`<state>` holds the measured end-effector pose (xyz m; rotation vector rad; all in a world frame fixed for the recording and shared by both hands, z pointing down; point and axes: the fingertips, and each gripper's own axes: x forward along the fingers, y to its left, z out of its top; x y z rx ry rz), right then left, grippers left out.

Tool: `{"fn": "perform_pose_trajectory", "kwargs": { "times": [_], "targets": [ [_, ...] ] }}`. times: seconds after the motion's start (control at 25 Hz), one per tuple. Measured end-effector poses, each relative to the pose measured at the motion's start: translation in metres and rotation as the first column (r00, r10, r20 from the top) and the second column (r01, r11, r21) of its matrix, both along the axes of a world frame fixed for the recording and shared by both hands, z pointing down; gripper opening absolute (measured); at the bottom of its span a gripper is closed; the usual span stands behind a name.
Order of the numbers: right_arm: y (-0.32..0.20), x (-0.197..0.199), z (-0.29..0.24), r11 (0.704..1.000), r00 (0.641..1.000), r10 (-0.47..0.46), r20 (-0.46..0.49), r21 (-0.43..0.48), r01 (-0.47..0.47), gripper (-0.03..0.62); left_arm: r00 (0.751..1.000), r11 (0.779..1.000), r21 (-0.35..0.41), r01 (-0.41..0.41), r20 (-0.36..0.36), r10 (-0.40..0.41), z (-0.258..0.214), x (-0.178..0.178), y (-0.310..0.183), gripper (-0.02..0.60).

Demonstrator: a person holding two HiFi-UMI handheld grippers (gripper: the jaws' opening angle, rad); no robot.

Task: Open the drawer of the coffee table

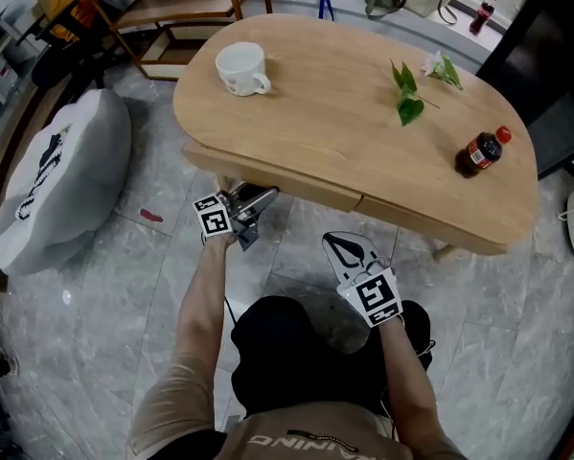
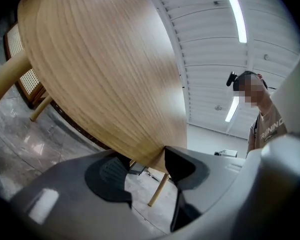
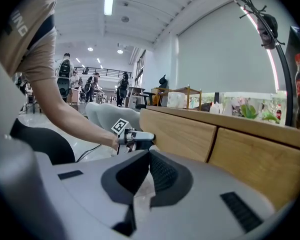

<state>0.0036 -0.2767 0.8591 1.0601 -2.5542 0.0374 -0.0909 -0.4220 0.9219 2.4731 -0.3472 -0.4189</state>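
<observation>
Currently | left claw spread astride drawer lip, tips hidden beneath coffee table | right claw pressed together

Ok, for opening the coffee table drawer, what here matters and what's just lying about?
For the job: coffee table, its drawer, left tool at its lower edge, right tool.
Lying about: white mug, cola bottle, leafy sprig, grey floor cushion.
</observation>
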Motion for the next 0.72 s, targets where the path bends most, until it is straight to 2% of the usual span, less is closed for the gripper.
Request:
{"fn": "perform_pose_trajectory", "kwargs": {
  "times": [0.36, 0.52, 0.72],
  "targets": [
    [0.004, -0.014, -0.027, 0.998, 0.998, -0.048, 0.045, 0.040, 0.046, 0.006, 0.999, 1.000, 0.010, -0.005, 0.040, 0.005, 0.003, -0.008, 0.025, 0.221],
    [0.009, -0.014, -0.033, 0.999, 0.994, -0.043, 0.105, 0.008, 0.042, 0.006, 0.999, 1.000, -0.003, -0.010, 0.047, 0.010, 0.003, -0.013, 0.037, 0.221],
    [0.030, -0.017, -0.039, 0.996, 0.984, -0.087, 0.154, -0.018, 0.090, 0.006, 0.998, 1.000, -0.007, -0.028, 0.055, 0.029, 0.003, -0.022, 0.064, 0.219]
  ]
}}
